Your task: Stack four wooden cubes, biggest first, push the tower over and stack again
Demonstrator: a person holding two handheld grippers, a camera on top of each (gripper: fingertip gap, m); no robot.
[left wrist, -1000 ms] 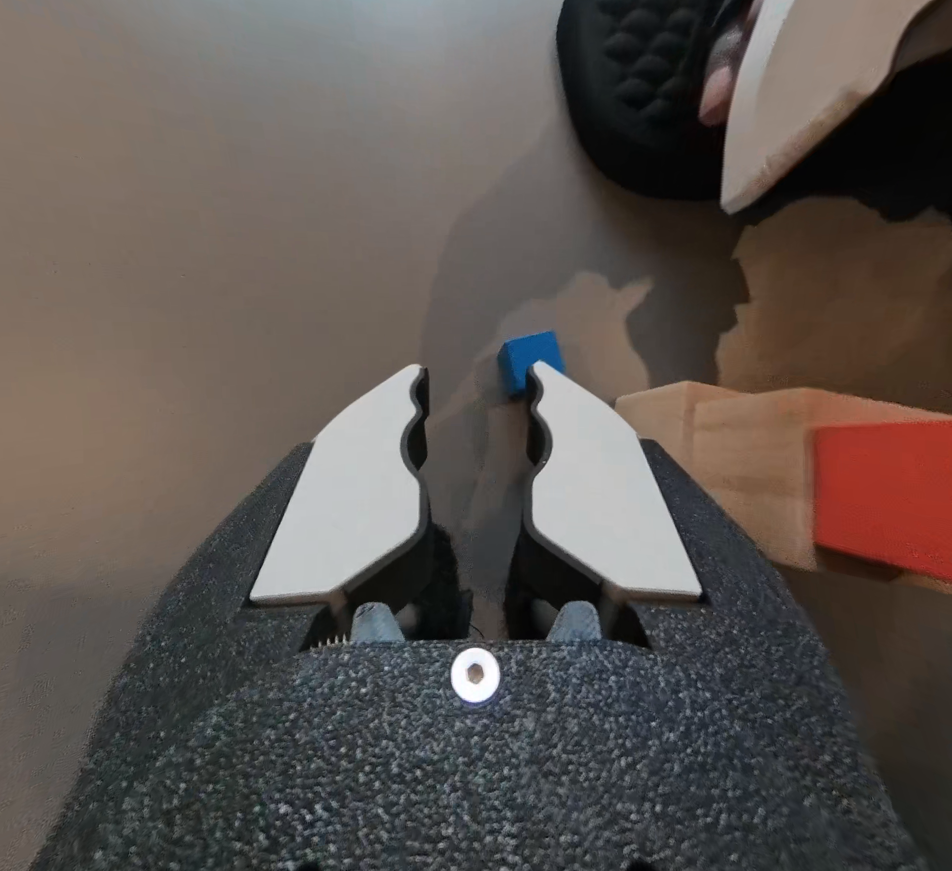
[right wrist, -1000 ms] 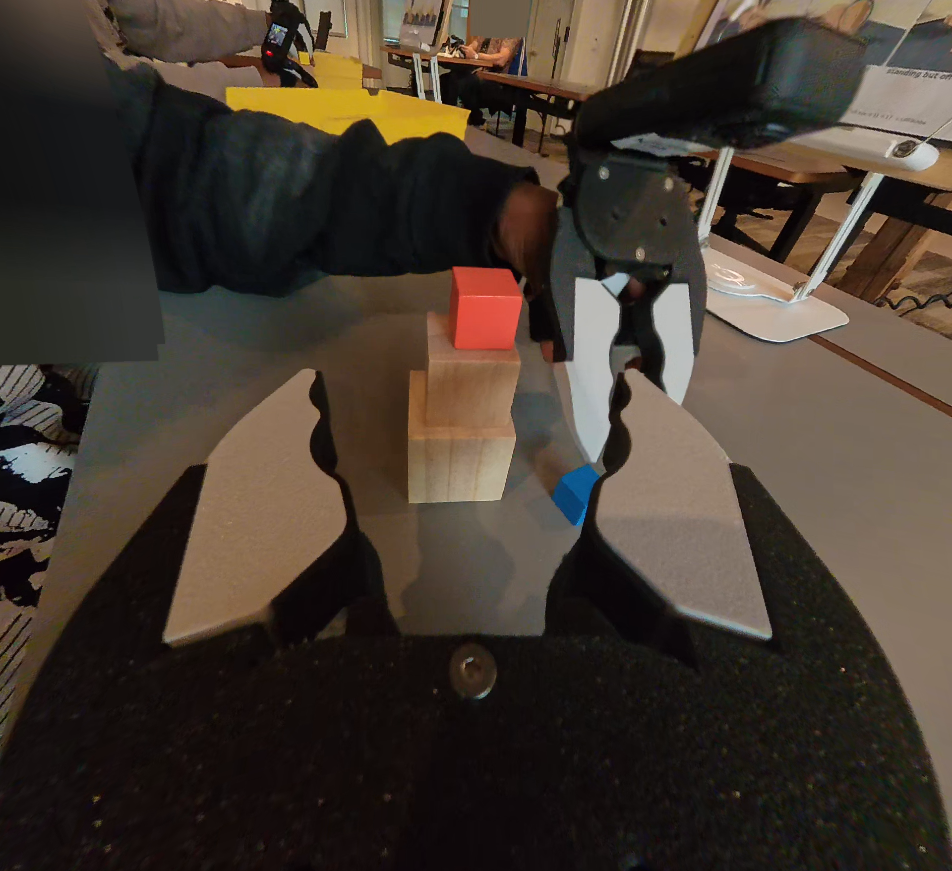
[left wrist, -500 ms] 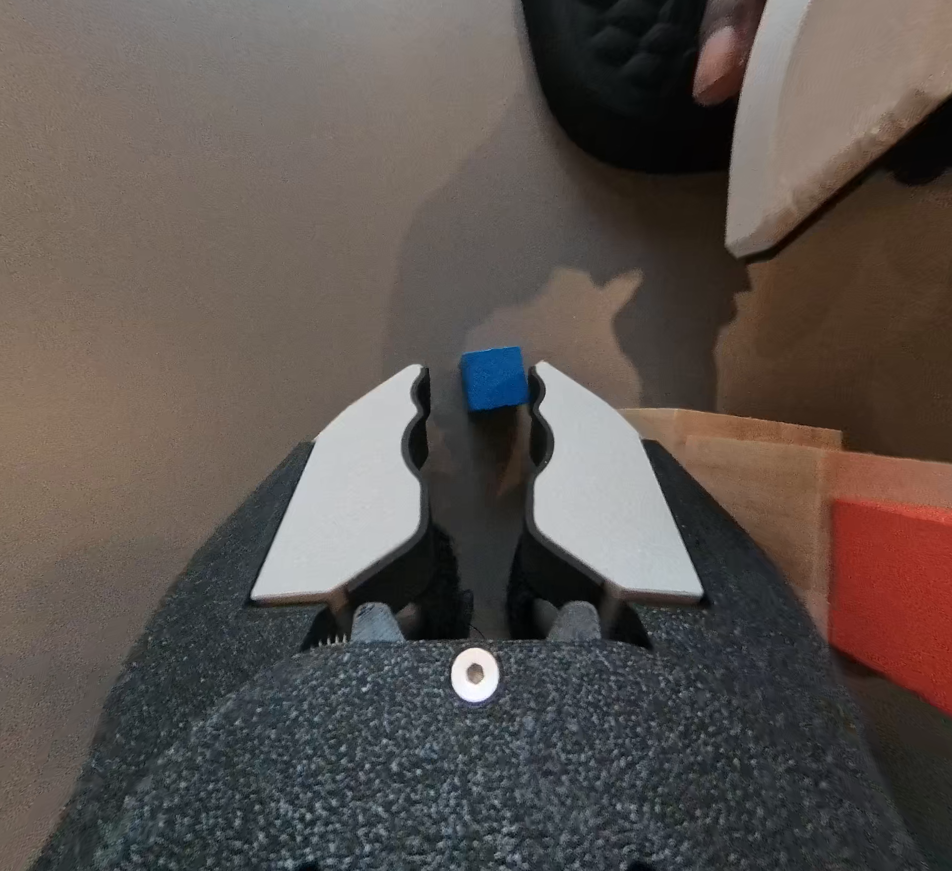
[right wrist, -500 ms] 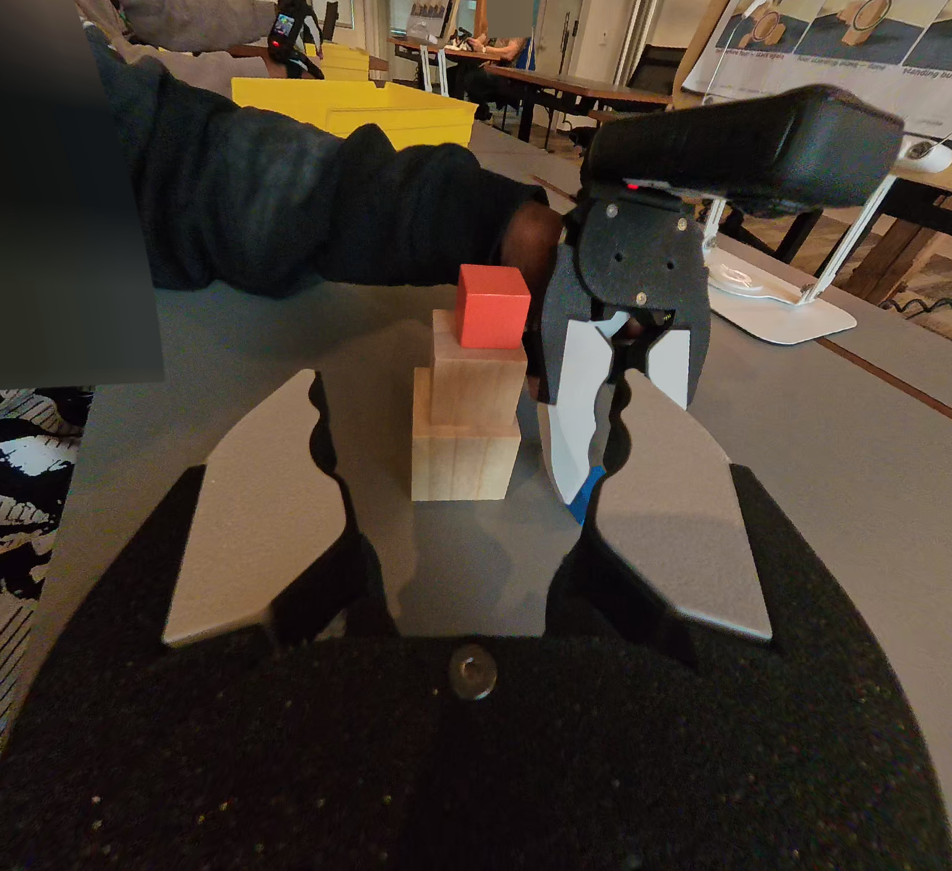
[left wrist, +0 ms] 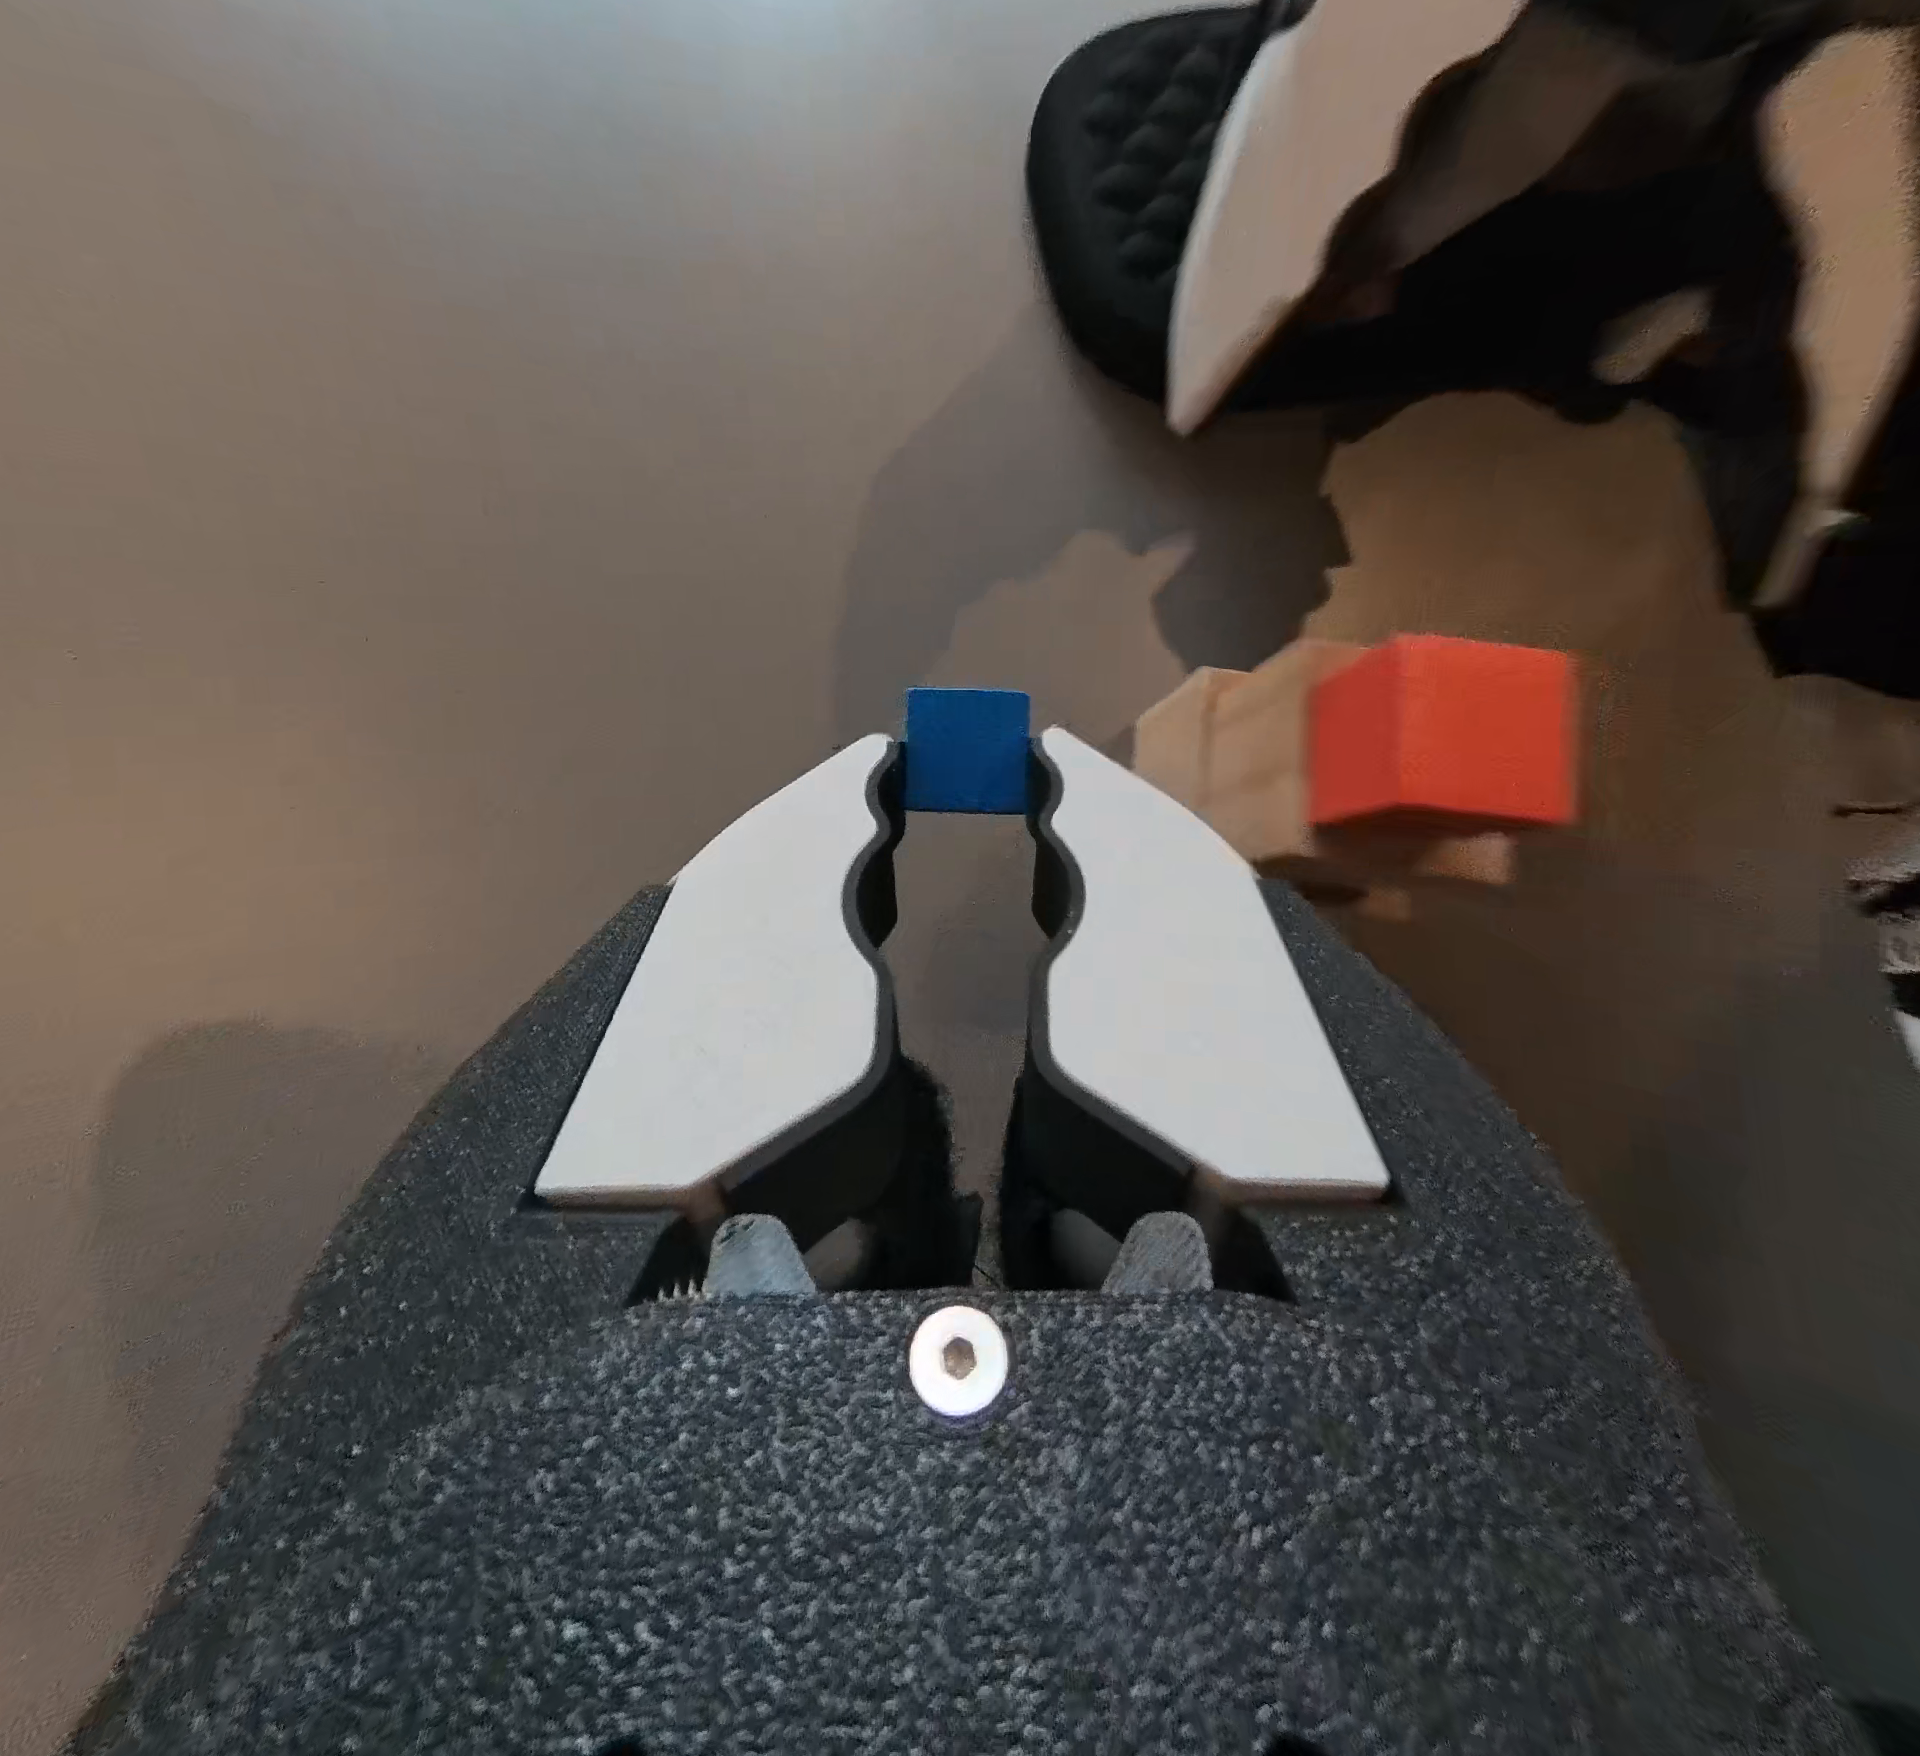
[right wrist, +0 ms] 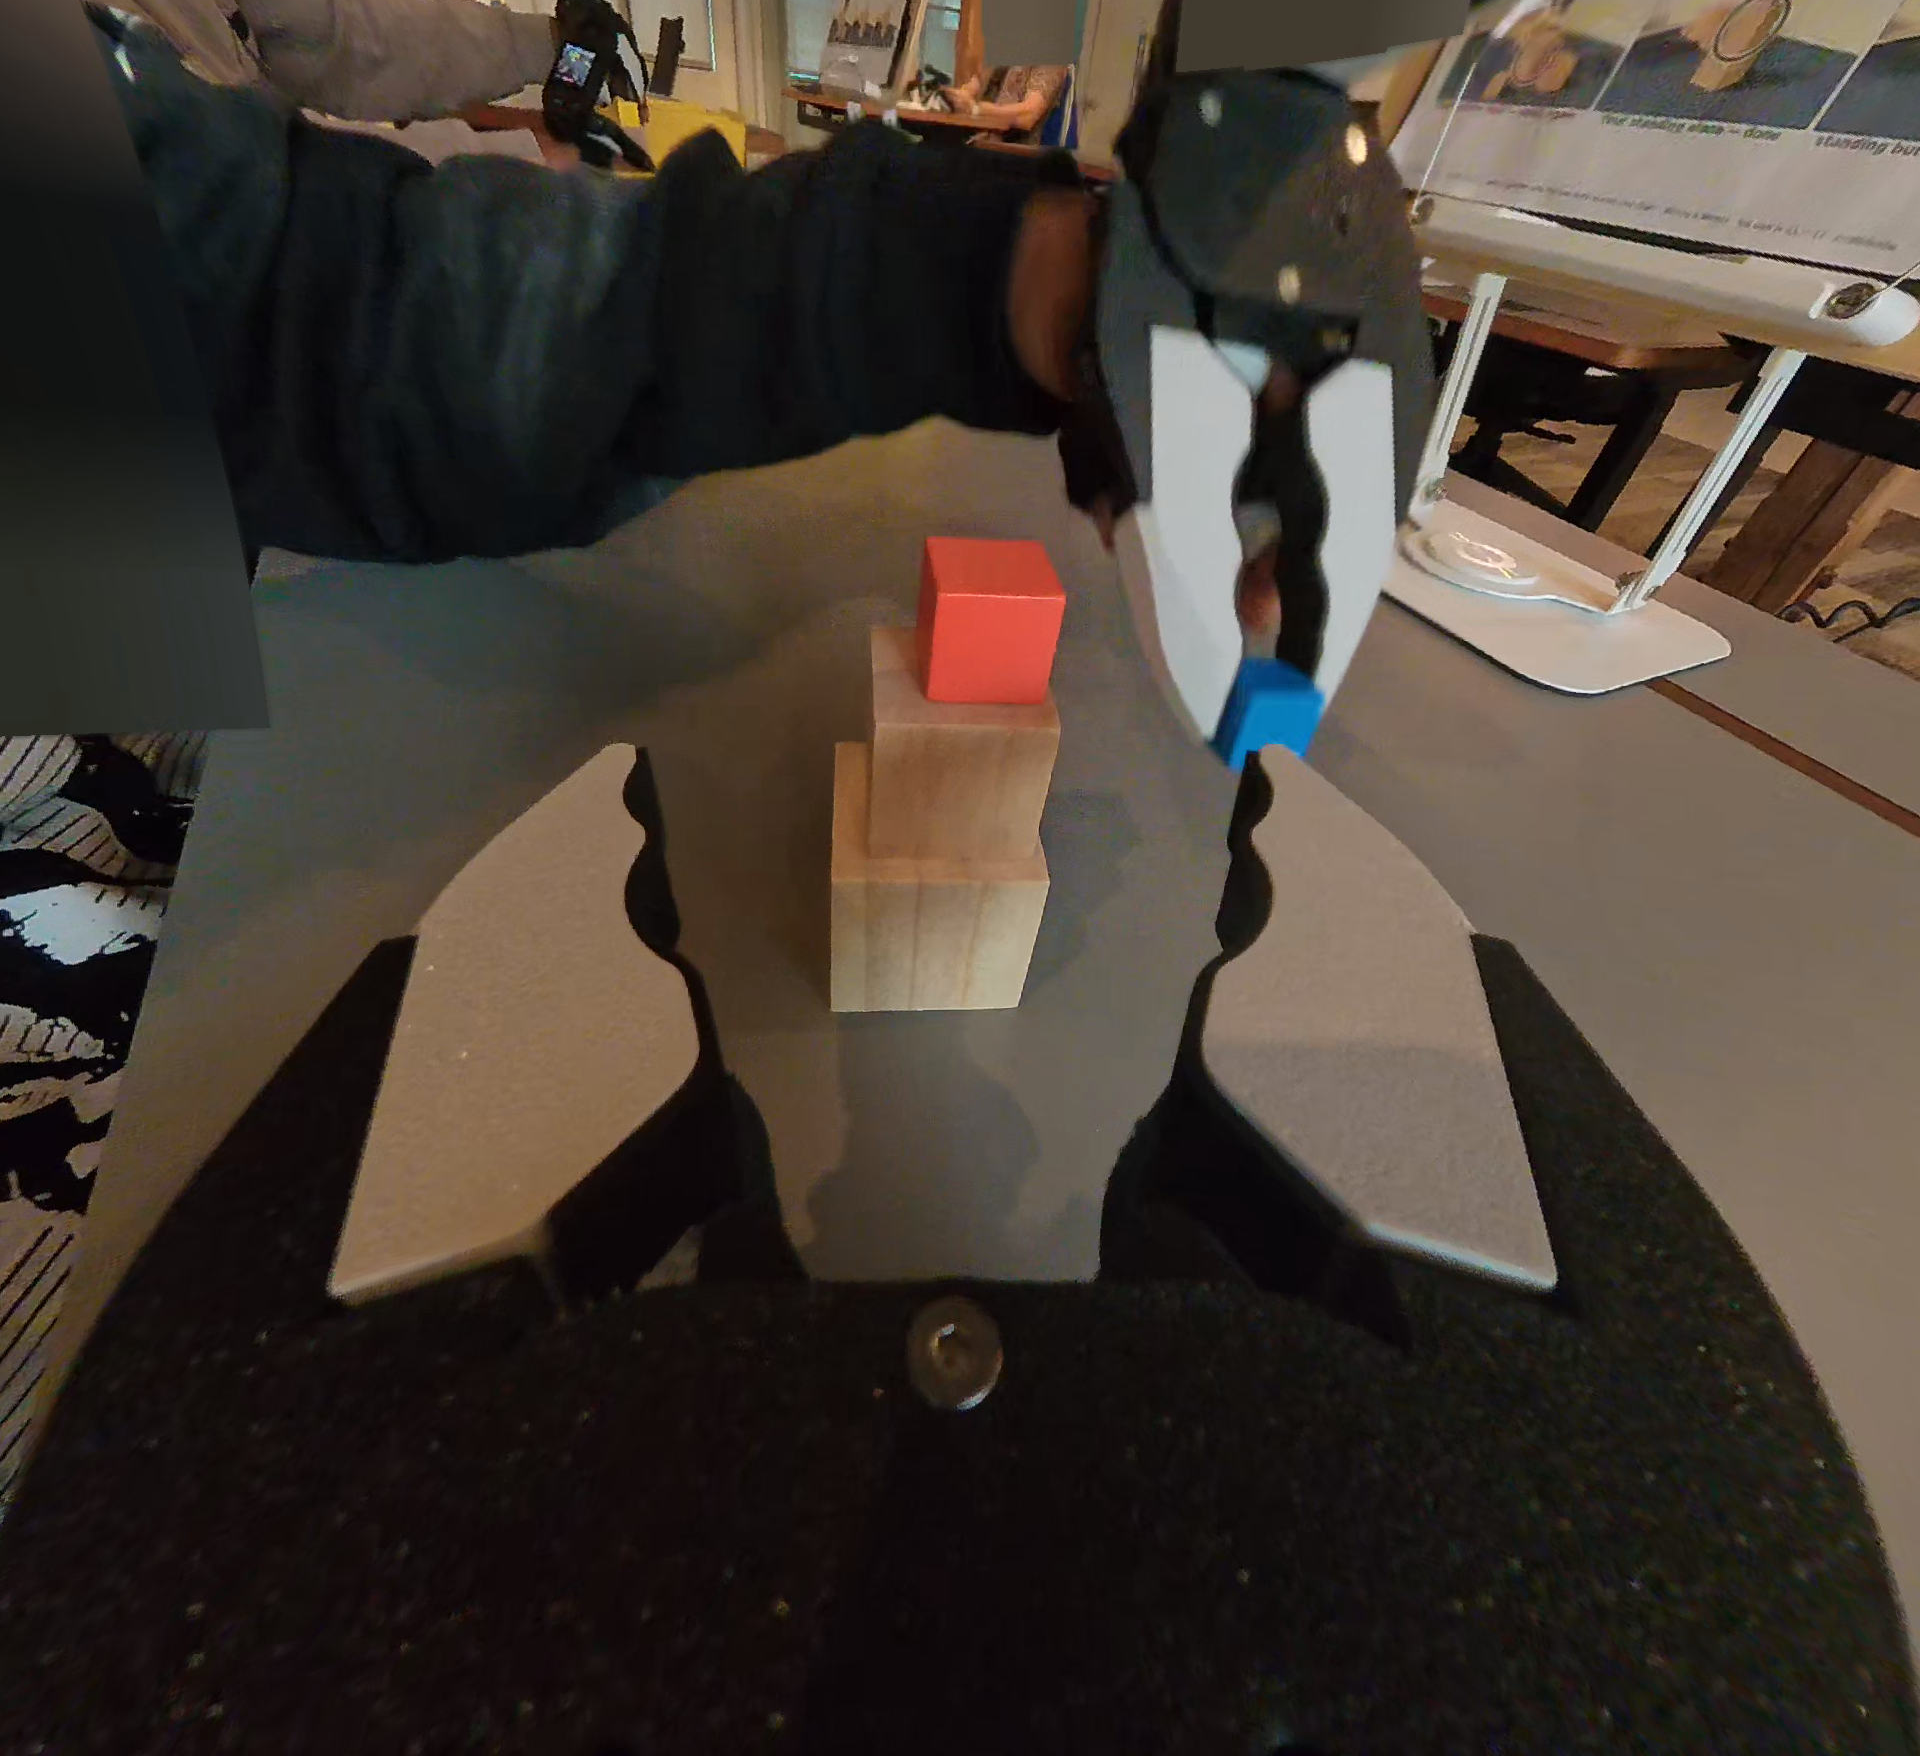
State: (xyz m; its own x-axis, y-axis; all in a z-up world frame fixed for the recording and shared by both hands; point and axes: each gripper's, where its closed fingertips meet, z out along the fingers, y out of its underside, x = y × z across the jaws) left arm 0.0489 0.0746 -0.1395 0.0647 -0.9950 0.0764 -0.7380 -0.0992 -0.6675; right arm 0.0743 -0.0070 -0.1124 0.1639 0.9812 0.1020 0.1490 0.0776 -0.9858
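Left wrist view: left gripper [left wrist: 966,756] clamps the blue cube [left wrist: 965,748] at its fingertips, raised off the bench [left wrist: 416,356]. Right gripper [right wrist: 940,771] stands wide apart, empty, facing the three-cube tower with the red cube [right wrist: 990,620] topmost.

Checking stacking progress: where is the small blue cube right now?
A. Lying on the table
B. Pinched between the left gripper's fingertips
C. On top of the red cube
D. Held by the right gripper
B: the blue cube sits clamped in the left gripper, beside the red cube.
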